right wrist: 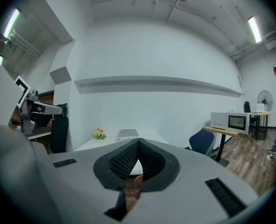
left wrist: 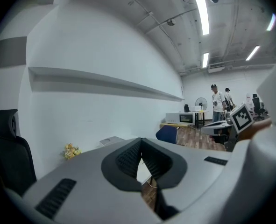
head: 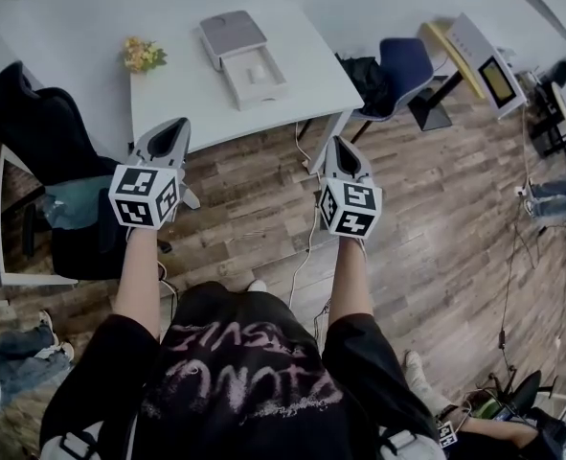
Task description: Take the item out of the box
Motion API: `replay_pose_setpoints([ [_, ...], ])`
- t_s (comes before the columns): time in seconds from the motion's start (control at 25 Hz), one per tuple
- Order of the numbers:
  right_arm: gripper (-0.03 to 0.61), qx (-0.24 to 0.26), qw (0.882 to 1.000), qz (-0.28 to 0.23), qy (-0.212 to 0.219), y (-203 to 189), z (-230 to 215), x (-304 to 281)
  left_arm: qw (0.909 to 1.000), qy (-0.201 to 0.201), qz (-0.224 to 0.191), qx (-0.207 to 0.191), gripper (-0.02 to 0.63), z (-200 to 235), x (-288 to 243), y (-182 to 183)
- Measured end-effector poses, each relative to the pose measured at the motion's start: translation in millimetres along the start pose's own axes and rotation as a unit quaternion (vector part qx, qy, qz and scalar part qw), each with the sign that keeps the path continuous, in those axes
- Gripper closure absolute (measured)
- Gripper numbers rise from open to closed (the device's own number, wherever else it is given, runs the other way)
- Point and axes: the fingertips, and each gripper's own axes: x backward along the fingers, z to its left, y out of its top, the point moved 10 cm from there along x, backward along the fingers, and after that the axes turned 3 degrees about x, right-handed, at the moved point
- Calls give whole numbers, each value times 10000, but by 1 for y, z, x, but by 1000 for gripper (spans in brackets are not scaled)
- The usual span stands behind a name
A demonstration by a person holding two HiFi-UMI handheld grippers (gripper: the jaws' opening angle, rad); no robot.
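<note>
Your left hand-held gripper (head: 170, 134) and right hand-held gripper (head: 346, 156) are closed, empty, short of the tabletop (head: 177, 92); the item (head: 259, 73) lies in the open box (head: 239, 89). Arriving closed, you'd likely shove the box.

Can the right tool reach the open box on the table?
Probably not yet: the right tool is shut and hangs short of the table, with the box farther in. Nothing blocks it.

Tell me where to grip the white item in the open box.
Probably from above: the white item lies flat, sunk in the open box, so its walls block a side approach. Pinch two opposite sides of it; finer edges are too small to see.
</note>
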Motion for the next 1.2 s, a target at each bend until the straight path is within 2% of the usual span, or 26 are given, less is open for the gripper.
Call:
replay_pose_setpoints([
  [0.32,569,27,9999,-102,6,7,-22,-14,9999,15,-125,-31,612,-6,-24,11],
  [0.68,569,115,9999,-112,-24,14,-34,-51,9998,-78,-178,10,612,8,-68,16],
  [1.2,569,138,9997,95,-162,20,-62,-160,9993,-328,40,165,612,60,-187,13],
])
